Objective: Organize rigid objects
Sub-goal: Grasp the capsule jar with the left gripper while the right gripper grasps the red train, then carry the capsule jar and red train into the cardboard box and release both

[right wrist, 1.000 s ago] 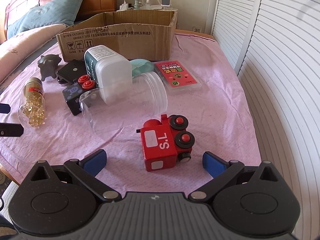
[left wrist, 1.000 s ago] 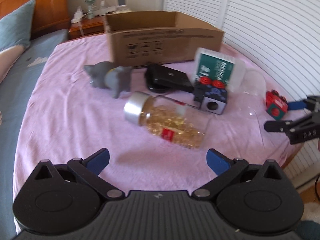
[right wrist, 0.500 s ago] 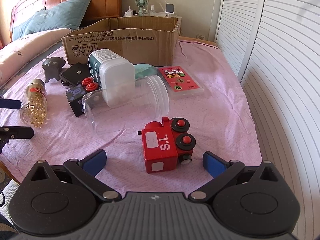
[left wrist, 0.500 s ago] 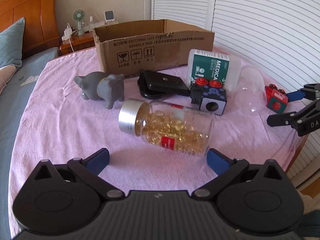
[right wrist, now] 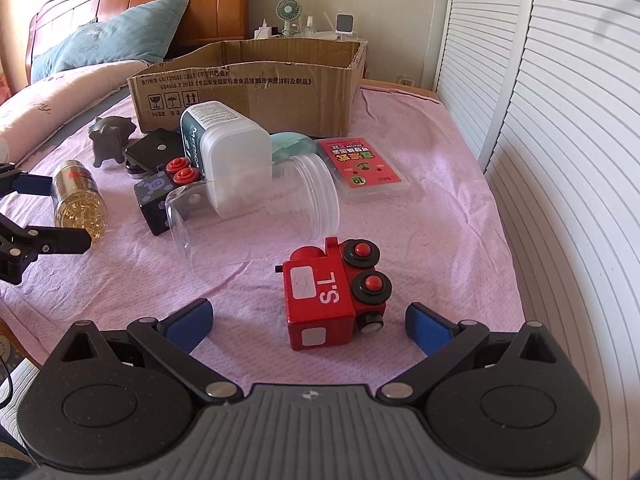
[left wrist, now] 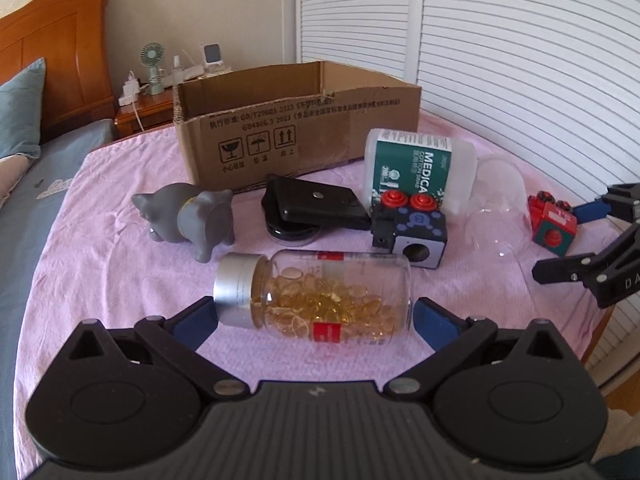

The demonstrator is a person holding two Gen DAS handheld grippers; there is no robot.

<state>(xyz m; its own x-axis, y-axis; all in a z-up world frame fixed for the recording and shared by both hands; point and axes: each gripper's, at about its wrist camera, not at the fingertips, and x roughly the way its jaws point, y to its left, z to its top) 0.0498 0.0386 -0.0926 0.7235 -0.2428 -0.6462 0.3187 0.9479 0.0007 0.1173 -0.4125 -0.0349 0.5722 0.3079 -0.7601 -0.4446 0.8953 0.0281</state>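
A clear bottle of yellow capsules (left wrist: 320, 296) with a silver cap lies on its side on the pink bedspread. My left gripper (left wrist: 314, 322) is open, one pad at the cap end and one at the base, not clamping. The bottle also shows in the right wrist view (right wrist: 80, 200). A red toy train (right wrist: 332, 292) lies between the open pads of my right gripper (right wrist: 308, 320); it also shows in the left wrist view (left wrist: 552, 224). An open cardboard box (left wrist: 296, 124) stands at the back.
Between bottle and box lie a grey elephant (left wrist: 192, 216), a black case (left wrist: 316, 204), a dark toy block with red knobs (left wrist: 408, 228), a cotton swab tub (left wrist: 416, 164), a clear empty jar (right wrist: 256, 208) and a red card box (right wrist: 360, 164). White shutters line the right.
My left gripper has moved forward and down, so the capsule bottle now lies between its pads. My right gripper has edged slightly closer to the red train.
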